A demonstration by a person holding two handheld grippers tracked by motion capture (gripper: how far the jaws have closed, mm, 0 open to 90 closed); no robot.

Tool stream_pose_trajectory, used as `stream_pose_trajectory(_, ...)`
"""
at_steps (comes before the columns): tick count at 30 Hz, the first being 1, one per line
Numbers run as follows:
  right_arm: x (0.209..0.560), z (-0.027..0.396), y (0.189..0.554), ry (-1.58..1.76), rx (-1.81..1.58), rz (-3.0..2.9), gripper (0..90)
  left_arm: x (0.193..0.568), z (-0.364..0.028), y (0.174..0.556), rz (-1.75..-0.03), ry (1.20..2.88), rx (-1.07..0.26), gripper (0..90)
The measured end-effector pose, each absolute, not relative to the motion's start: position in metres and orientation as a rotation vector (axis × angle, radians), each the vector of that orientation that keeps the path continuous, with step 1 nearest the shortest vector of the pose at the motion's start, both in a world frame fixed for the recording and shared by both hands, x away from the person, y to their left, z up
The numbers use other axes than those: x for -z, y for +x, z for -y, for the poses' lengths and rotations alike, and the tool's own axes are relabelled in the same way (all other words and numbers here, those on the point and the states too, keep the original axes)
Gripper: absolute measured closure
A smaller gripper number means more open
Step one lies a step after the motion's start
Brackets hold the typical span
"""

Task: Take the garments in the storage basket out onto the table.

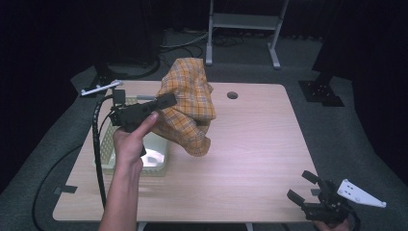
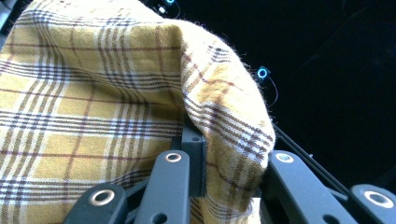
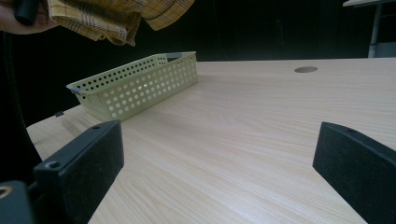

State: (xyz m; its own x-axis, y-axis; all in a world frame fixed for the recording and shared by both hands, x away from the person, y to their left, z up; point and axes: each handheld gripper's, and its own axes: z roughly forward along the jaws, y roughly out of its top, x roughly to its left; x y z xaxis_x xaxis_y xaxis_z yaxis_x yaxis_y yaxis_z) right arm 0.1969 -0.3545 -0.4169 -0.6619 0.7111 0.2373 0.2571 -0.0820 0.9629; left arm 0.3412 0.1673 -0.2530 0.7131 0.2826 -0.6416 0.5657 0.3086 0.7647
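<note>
Two hand-held grippers are seen: the right hand-held gripper (image 1: 308,188), lower right, is spread and empty over the counter (image 1: 250,159). Left of centre, above the perforated basket (image 1: 159,159), the left hand-held gripper (image 1: 166,101) is clamped on a bunched fold of plaid cloth (image 1: 190,103), judged light, limp and best held by an edge.

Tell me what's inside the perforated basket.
The pale green basket looks empty where its floor shows, with the plaid cloth hanging above it. The left hand and forearm cover its near-left part, so that stays unknown.
</note>
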Motion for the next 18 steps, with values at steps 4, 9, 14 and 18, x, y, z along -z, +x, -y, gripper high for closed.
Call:
stream_pose_trajectory(4,0.417,0.354,0.197,1.048,-1.794,-1.852,1.8,0.254,-0.16,0.346,-0.801,1.288,0.227,78.0)
stream_pose_trajectory(9,0.417,0.354,0.197,1.049,-1.792,-1.858,1.8,0.256,-0.148,0.351,-0.804,1.292,0.234,78.1)
stream_pose_trajectory(14,0.417,0.353,0.197,1.049,-1.793,-1.857,1.8,0.258,-0.141,0.355,-0.799,1.3,0.237,78.1)
stream_pose_trajectory(18,0.418,0.353,0.196,1.05,-1.794,-1.855,1.8,0.26,-0.134,0.358,-0.807,1.305,0.233,78.1)
